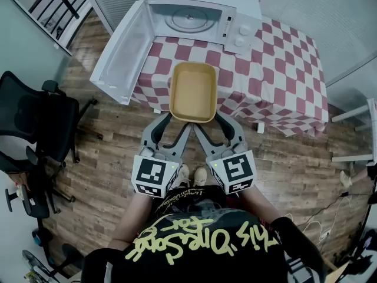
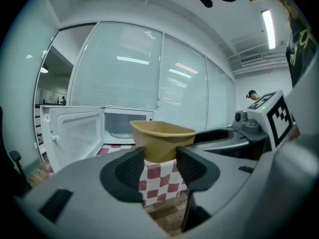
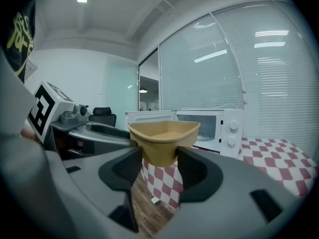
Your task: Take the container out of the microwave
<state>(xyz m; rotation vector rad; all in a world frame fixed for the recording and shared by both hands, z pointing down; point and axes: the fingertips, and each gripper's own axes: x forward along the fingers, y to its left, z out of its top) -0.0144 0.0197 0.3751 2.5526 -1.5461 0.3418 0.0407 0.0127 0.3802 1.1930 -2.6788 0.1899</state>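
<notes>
A tan, empty rectangular container [image 1: 192,91] hangs in the air over the near edge of the checkered table [image 1: 277,81], outside the microwave [image 1: 188,16]. My left gripper [image 1: 178,121] is shut on its near left corner and my right gripper [image 1: 209,121] on its near right corner. In the left gripper view the container [image 2: 162,138] sits wedged between the dark pads of the left gripper [image 2: 159,166]. The right gripper view shows the same container [image 3: 164,141] clasped by the right gripper [image 3: 160,168]. The microwave's chamber holds only its glass turntable.
The microwave door [image 1: 121,52] stands wide open to the left, past the table's edge. A black office chair [image 1: 35,122] stands on the wood floor at the left. Window blinds [image 2: 129,68] run behind the table. The person's shoes [image 1: 191,175] are just below the grippers.
</notes>
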